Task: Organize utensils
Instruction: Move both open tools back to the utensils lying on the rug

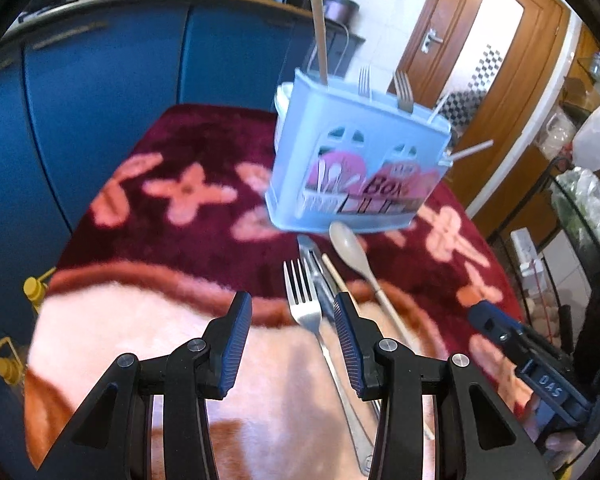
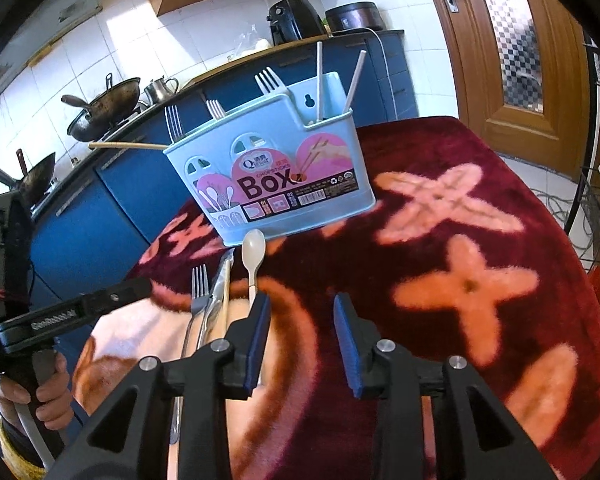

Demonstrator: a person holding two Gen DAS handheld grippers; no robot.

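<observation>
A light blue utensil box [image 2: 276, 176] stands on the red flowered blanket [image 2: 460, 280], with forks in its left slots and pale sticks in its right slot. In front of it lie a fork [image 1: 302, 300], a knife [image 1: 314, 260], a wooden chopstick [image 1: 334, 274] and a cream spoon [image 1: 350, 246], side by side. My left gripper [image 1: 290, 314] hangs open just above the fork, whose head shows between its fingers without touching them. My right gripper [image 2: 300, 308] is open with nothing in it, to the right of the spoon [image 2: 254, 248], whose handle runs behind its left finger.
Blue cabinets [image 1: 100, 100] line the far side, with woks [image 2: 104, 108] on the counter above. A wooden door [image 2: 512, 60] is at the right and a wire rack [image 1: 572, 208] beside the table. One chopstick [image 2: 128, 145] sticks out sideways from the box.
</observation>
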